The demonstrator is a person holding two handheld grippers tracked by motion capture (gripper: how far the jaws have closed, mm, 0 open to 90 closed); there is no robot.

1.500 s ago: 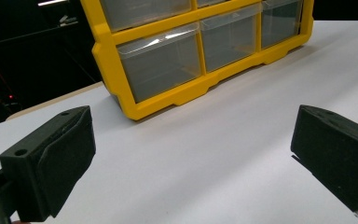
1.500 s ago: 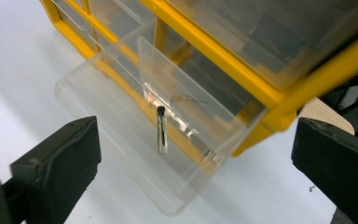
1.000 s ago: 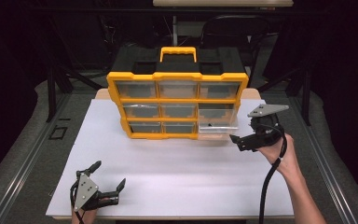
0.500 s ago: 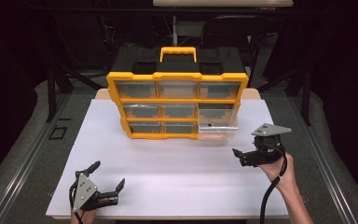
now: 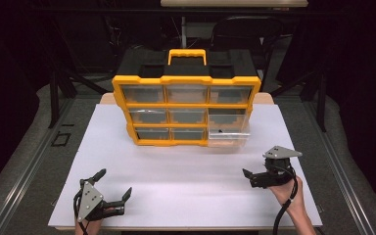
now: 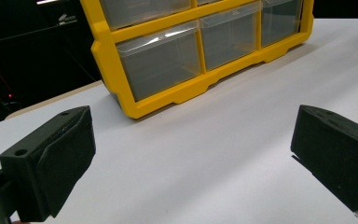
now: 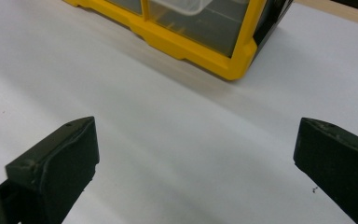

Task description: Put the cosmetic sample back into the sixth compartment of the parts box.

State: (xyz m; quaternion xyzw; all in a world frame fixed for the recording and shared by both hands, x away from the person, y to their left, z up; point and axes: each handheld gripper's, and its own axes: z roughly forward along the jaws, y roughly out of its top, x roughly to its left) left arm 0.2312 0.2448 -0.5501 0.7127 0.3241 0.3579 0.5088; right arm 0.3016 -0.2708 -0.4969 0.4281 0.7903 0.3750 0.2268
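A yellow drawer organizer (image 5: 186, 105) with a black top and yellow handle stands at the back middle of the white tabletop (image 5: 186, 171). Its clear bottom-right drawer (image 5: 228, 134) is pulled out toward me. My right gripper (image 5: 248, 178) is open and empty, low over the table near the right front, well short of that drawer. My left gripper (image 5: 113, 183) is open and empty at the front left. In the left gripper view the jaws of the left gripper (image 6: 191, 158) frame bare table below the organizer (image 6: 168, 70). In the right gripper view the right gripper (image 7: 196, 158) faces the organizer's corner (image 7: 205, 51) and the drawer (image 7: 179, 5).
The tabletop's front edge runs just below both hands. A dark chair (image 5: 242, 34) and black stands lie behind the organizer. Grey floor flanks the table on both sides.
My right gripper has drawn back from the pulled-out drawer, down toward the front right of the table. The left gripper has stayed put.
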